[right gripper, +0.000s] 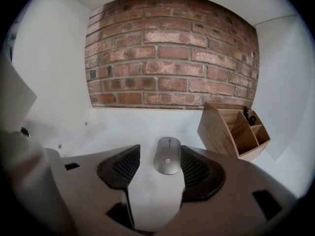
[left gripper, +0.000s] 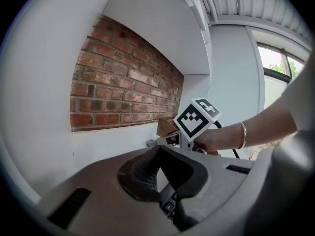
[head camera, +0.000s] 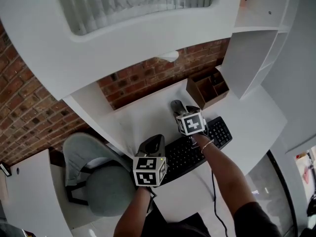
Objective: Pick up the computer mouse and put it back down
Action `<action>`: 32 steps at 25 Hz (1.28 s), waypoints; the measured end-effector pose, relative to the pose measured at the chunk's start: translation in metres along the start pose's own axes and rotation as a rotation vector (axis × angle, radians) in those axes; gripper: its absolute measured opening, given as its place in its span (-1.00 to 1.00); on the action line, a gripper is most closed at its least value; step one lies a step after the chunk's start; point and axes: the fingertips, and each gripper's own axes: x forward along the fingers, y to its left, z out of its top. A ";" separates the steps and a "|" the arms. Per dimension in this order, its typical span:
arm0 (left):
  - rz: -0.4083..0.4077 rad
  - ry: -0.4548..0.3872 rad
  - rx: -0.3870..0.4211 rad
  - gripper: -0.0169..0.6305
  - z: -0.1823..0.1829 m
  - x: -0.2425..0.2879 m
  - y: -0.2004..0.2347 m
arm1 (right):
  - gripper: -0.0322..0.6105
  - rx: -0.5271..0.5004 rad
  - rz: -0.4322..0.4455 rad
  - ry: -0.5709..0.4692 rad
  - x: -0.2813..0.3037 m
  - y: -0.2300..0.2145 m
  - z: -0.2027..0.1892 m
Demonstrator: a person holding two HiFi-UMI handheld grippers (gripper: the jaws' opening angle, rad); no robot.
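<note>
The grey computer mouse (right gripper: 167, 155) lies flat on the white desk (right gripper: 123, 132), just in front of the brick wall. My right gripper (right gripper: 160, 167) is open, low over the desk, with the mouse lying between its jaw tips; the pads do not press on it. In the head view the right gripper (head camera: 178, 108) reaches past the far edge of the black keyboard (head camera: 197, 147). My left gripper (head camera: 153, 143) hovers over the keyboard's left end. Its jaws meet at the tips and hold nothing. From the left gripper view I see the right gripper's marker cube (left gripper: 197, 118) and the hand behind it.
A wooden desk organiser (right gripper: 236, 129) stands to the right of the mouse against the brick wall (right gripper: 172, 53). A grey chair (head camera: 98, 177) sits left of the desk. A black cable (head camera: 213, 181) runs off the desk's near edge. White shelving (head camera: 256, 48) rises at the right.
</note>
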 end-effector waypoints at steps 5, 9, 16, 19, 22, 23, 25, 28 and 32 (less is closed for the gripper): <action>0.032 -0.007 -0.016 -0.92 -0.003 0.005 0.005 | -0.14 -0.032 -0.003 0.031 0.023 -0.009 0.001; 0.047 -0.012 -0.028 -0.92 -0.005 0.010 0.007 | -0.13 -0.005 0.003 0.063 0.040 -0.014 -0.002; 0.054 -0.014 -0.026 -0.92 -0.002 0.019 0.011 | -0.10 -0.018 0.020 0.131 0.061 -0.018 -0.004; 0.058 -0.016 -0.027 -0.92 0.000 0.022 0.014 | -0.09 -0.005 0.021 0.147 0.069 -0.020 -0.005; 0.059 -0.017 -0.030 -0.92 0.004 0.026 0.015 | -0.08 0.008 0.017 0.166 0.076 -0.022 -0.010; 0.059 -0.018 -0.030 -0.92 0.005 0.027 0.016 | -0.07 0.014 0.019 0.175 0.079 -0.021 -0.012; 0.059 -0.018 -0.029 -0.92 0.007 0.029 0.017 | -0.06 0.027 0.023 0.194 0.083 -0.021 -0.017; 0.061 -0.020 -0.031 -0.92 0.008 0.032 0.019 | -0.05 0.023 0.027 0.219 0.088 -0.022 -0.020; 0.061 -0.016 -0.037 -0.92 0.008 0.036 0.021 | -0.04 0.011 0.036 0.232 0.090 -0.022 -0.021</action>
